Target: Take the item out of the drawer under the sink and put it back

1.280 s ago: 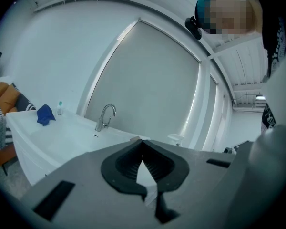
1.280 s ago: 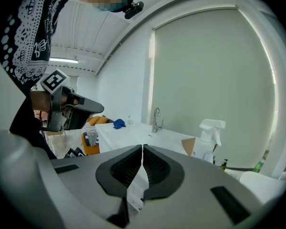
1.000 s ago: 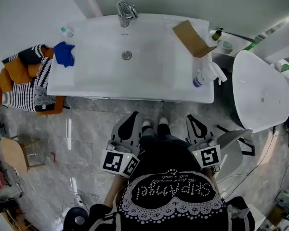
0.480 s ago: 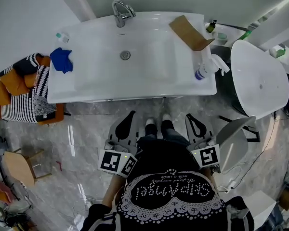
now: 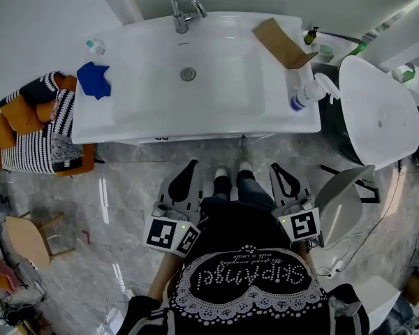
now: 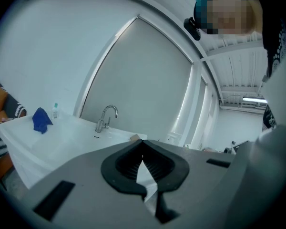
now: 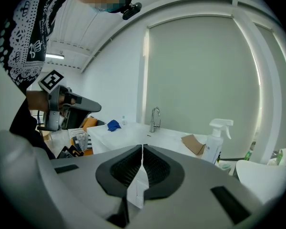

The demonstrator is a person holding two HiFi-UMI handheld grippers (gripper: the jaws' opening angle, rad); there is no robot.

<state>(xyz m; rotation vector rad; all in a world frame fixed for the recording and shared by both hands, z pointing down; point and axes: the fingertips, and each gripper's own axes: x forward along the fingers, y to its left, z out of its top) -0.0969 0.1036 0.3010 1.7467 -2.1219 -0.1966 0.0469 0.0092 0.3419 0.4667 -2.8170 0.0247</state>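
Left gripper (image 6: 143,141): jaws closed, the ribbed black pads meeting at their tips, nothing between them. Right gripper (image 7: 142,147): the same, jaws drawn together and empty. Both are held low and close to the person's body, one on either side of the legs, pointing towards the sink (image 5: 146,110) and well short of it. Each carries its cube of square markers at the near end.

Between the two grippers, the person's white shoes (image 5: 230,176) stand on the grey marble floor (image 5: 126,201), just in front of the sink's front edge. The drawer lies beneath that edge and is hidden from above, and neither gripper view shows it. The item cannot be seen in any view.

On the sink: a chrome tap (image 5: 184,9) at the back centre and a drain (image 5: 188,74) in the basin. A blue cloth (image 5: 94,79) lies on the left rim with a small clear bottle (image 5: 93,46) just behind it. A piece of brown cardboard (image 5: 283,42) sits at the back right, and a white spray bottle (image 5: 309,93) lies on the right rim.

Beside the sink: to the left, a heap of striped and orange cloth (image 5: 35,128) touches its side. To the right stands a white oval tub (image 5: 377,117). A wooden stool (image 5: 24,239) stands at the far left, well apart from the person.
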